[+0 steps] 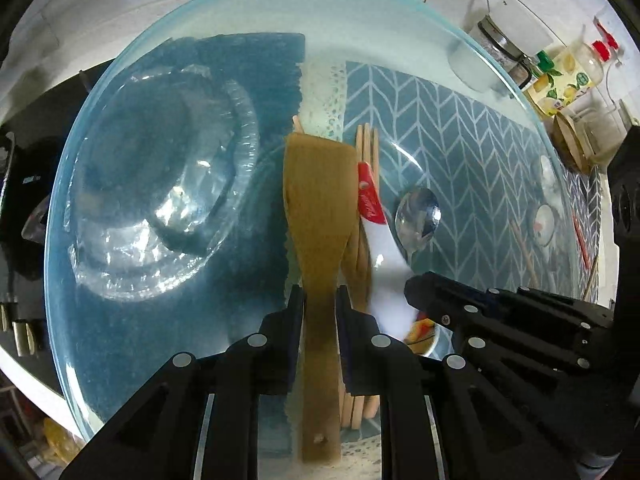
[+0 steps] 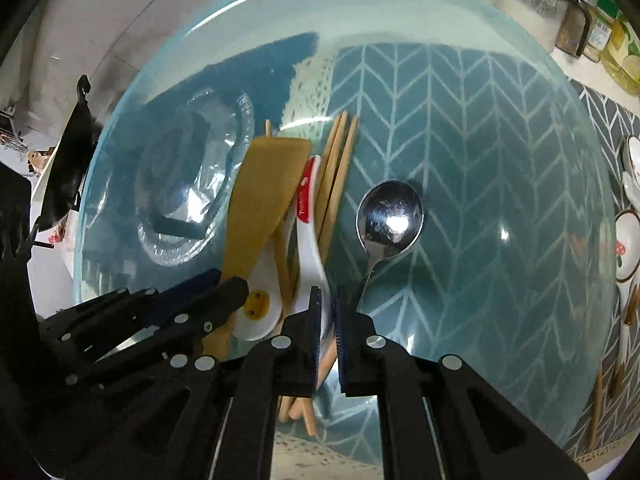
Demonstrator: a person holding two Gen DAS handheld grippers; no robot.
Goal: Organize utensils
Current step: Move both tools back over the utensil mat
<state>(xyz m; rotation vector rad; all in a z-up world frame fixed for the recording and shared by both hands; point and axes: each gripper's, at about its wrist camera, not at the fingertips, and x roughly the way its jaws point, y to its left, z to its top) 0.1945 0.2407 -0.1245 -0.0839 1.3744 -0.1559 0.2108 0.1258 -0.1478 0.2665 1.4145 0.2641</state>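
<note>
While left gripper [image 1: 319, 312] clamps wooden spatula [image 1: 318, 200], right gripper [image 2: 329, 312] shut, labels unreadable.

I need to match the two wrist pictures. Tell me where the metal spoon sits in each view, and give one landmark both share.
Left wrist view: the metal spoon lies right of centre in the glass bowl, bowl end up, right of the white ceramic spoon.
Right wrist view: the metal spoon lies near centre, its handle running down toward the right gripper.
Shared landmark: the wooden spatula, left of the metal spoon in both.
</note>
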